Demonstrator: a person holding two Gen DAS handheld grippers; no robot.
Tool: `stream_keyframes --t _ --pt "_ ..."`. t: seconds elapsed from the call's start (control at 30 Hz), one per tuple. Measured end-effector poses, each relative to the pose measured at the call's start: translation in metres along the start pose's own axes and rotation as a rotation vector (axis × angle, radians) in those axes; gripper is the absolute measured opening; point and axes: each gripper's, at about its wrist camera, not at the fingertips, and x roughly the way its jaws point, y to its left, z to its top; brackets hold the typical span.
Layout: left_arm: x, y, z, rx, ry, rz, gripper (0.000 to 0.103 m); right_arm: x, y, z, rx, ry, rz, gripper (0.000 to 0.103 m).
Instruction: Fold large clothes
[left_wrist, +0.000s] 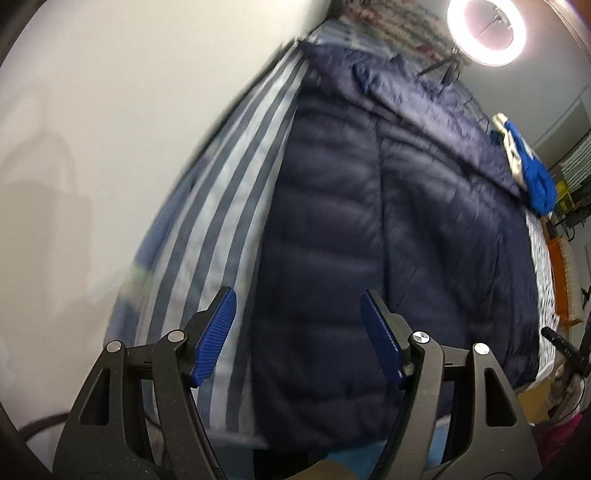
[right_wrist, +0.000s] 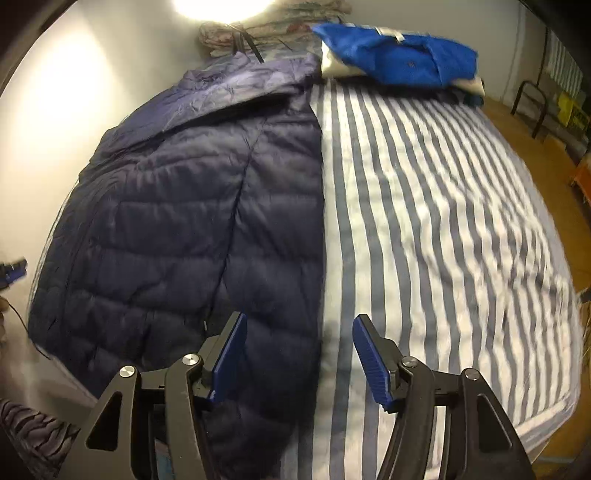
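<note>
Jacket (right_wrist: 177, 221), navy quilted puffer, lies flat on a striped sheet (right_wrist: 443, 221), folded lengthwise with one straight edge running away from the right gripper (right_wrist: 299, 354). Hood (right_wrist: 236, 85) at the far end, paler under the lamp.

Right gripper: jaws spread, nothing between them. Left pad (right_wrist: 229, 358) sits over the jacket's near corner; right pad over bare sheet. The jacket's straight edge runs up between the two pads. Cannot tell if the pad touches the fabric.

Left gripper (left_wrist: 297, 336): jaws spread, holding nothing. Jacket (left_wrist: 369, 221) fills the space between and ahead of the pads, extending to the right of the right pad. Sheet (left_wrist: 236, 206) shows ahead of the left pad; a white wall (left_wrist: 92, 147) beyond that, further left. View is blurred.

Blue garment (right_wrist: 402, 55), folded, lies on the sheet far ahead and right of the right jaws, well apart from the jacket body, near the hood. Ring light (left_wrist: 485, 31) glows far ahead of the left jaws, beyond the hood.
</note>
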Motion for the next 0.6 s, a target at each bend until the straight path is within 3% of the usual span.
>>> stream_keyframes --t 0.2,0.37,0.6 --pt "0.021 0.018 -0.035 -0.086 0.082 -0.053 0.072 0.008 -0.019 -0.030 0.084 0.061 0.094 0.062" --pt "0.018 0.016 -0.051 -0.097 0.079 -0.085 0.070 0.011 -0.017 -0.041 0.081 0.083 0.144 0.062" --pt "0.013 0.011 -0.065 -0.082 0.095 -0.113 0.040 0.010 -0.021 -0.051 0.102 0.106 0.230 0.062"
